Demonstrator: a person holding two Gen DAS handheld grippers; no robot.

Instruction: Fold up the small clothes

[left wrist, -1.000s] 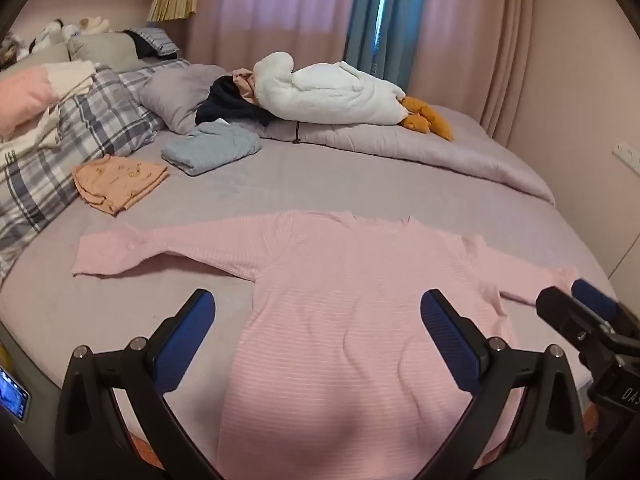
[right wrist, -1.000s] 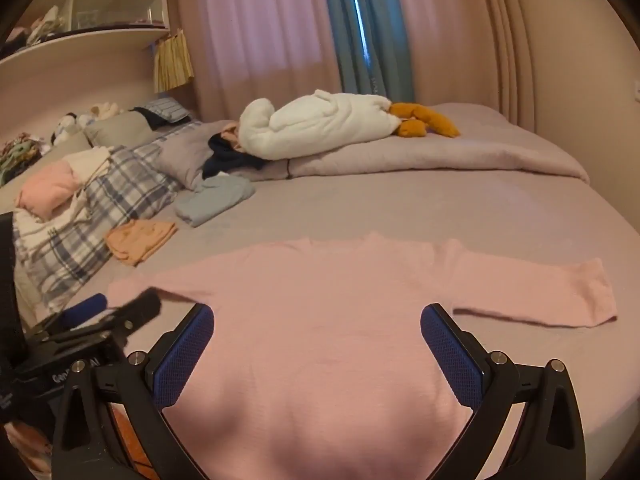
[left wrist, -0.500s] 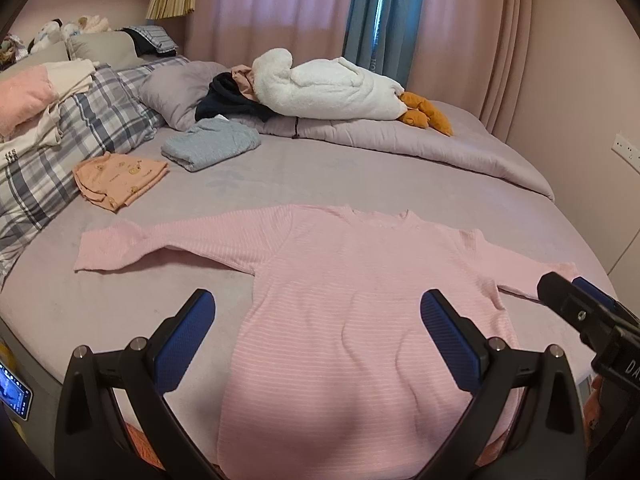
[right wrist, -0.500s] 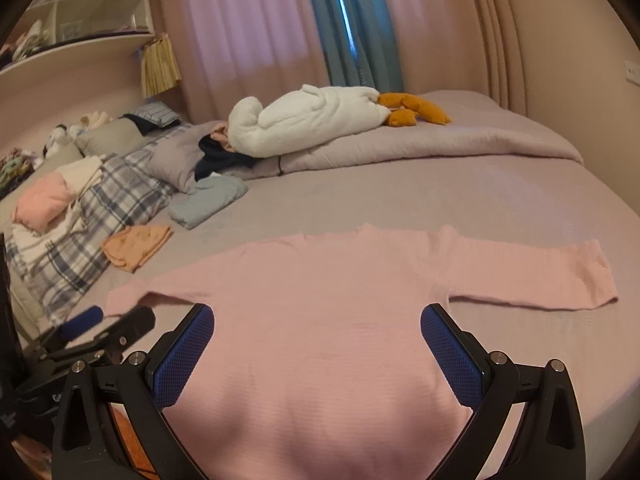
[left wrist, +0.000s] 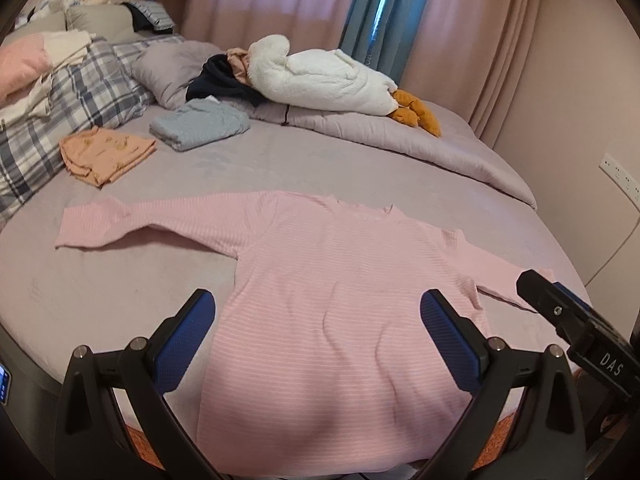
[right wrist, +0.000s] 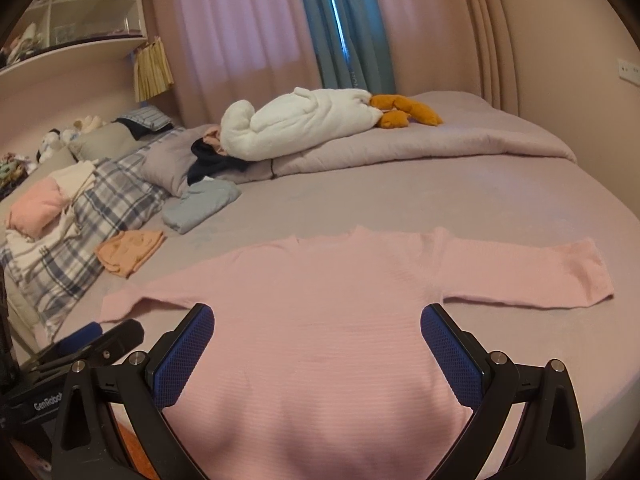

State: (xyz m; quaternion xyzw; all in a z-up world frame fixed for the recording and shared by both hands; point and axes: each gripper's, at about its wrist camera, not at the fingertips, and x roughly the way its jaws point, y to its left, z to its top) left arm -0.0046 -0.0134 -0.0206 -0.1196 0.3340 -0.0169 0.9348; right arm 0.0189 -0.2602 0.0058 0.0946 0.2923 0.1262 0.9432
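Hovering over a pink striped long-sleeved knit top (left wrist: 340, 300) spread flat on the lilac-sheeted bed (left wrist: 120, 300), sleeves out.
Both the left gripper (left wrist: 318, 322) and right gripper (right wrist: 318, 334) were spread wide, holding nothing, above its hem. A pinch taking only the upper layer could have dragged the soft knit, wrinkling the body or skewing the fold.

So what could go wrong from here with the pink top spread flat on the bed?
The pink top has its hem hanging over the bed edge, so a tug could slide it off. Both the left gripper and right gripper are open over its body, not the sleeves; pinching there may bunch the fabric. Small wrinkles near the middle could be folded in.
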